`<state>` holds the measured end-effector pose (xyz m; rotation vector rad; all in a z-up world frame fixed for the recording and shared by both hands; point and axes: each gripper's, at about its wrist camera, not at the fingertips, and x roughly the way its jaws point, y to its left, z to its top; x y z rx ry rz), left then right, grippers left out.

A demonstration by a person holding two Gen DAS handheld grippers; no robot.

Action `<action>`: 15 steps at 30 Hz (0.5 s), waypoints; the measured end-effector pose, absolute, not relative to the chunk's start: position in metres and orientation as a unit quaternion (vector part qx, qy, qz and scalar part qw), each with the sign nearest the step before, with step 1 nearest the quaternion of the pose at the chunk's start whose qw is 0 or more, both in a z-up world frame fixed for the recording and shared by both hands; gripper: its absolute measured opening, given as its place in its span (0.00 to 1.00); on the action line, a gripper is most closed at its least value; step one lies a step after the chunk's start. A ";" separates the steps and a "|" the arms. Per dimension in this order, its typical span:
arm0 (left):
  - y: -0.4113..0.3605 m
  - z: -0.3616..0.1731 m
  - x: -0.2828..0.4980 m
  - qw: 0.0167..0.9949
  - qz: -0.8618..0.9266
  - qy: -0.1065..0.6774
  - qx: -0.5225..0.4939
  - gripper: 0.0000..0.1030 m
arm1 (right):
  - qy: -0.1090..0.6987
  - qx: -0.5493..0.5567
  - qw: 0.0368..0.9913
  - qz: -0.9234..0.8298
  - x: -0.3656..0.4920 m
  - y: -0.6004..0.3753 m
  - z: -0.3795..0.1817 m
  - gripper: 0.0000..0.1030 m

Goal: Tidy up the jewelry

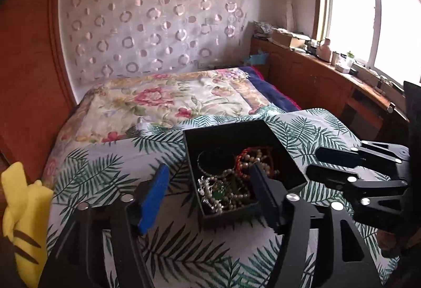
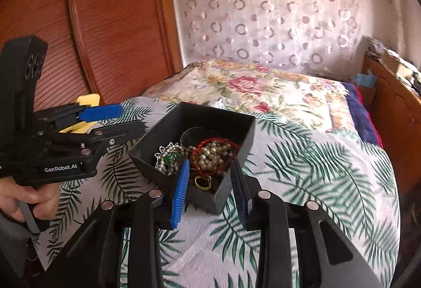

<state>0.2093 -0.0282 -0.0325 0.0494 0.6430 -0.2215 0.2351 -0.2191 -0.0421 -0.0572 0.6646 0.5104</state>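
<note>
Blue-padded fingers of the right gripper [image 2: 210, 190] fill the bottom of the right wrist view, spread apart, straddling the near corner of the black box [image 2: 168, 127] without visibly touching anything in it. That open-topped box sits on the palm-leaf cloth [image 2: 315, 169] at about 12 o'clock from these fingers, and all the jewelry in sight lies heaped inside it: a pearl necklace [image 2: 214, 153] ringed by a red cord bracelet [image 2: 201, 147] toward 1 o'clock, a silver brooch with a green stone [image 2: 169, 157] toward 11 o'clock, a gold ring [image 2: 202, 180] nearest the fingers, and a dark bangle [image 2: 190, 133] at the back. From the left wrist view the left gripper [image 1: 208, 182] is likewise spread wide, its right finger reaching over the box's near rim at 1 o'clock and its left finger over bare cloth at 11 o'clock; it pinches nothing. I judge the task barely begun: the pieces are tangled in one pile, nothing has been laid out on the cloth, and no second tray or compartment for sorting is visible, so separating the strands and picking out the small pieces all remains. One piece of writing reads clearly, white letters "GenRobot.AI" [image 2: 60, 169] on the left gripper's body at 9 o'clock in the right wrist view. I can read no brand on the box or jewelry.
</note>
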 end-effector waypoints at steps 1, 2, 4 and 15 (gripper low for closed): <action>-0.028 -0.032 0.205 0.944 -0.107 0.311 0.025 0.73 | 0.318 -0.025 0.916 0.244 0.228 -0.221 -0.041 0.34; -0.028 -0.030 0.199 0.947 -0.103 0.304 0.026 0.75 | 0.312 -0.022 0.919 0.239 0.221 -0.224 -0.040 0.34; -0.029 -0.030 0.189 0.950 -0.098 0.297 0.027 0.83 | 0.305 -0.012 0.923 0.235 0.210 -0.227 -0.037 0.35; -0.026 -0.029 0.132 0.958 -0.071 0.279 0.016 0.93 | 0.254 0.014 0.947 0.195 0.156 -0.251 -0.024 0.87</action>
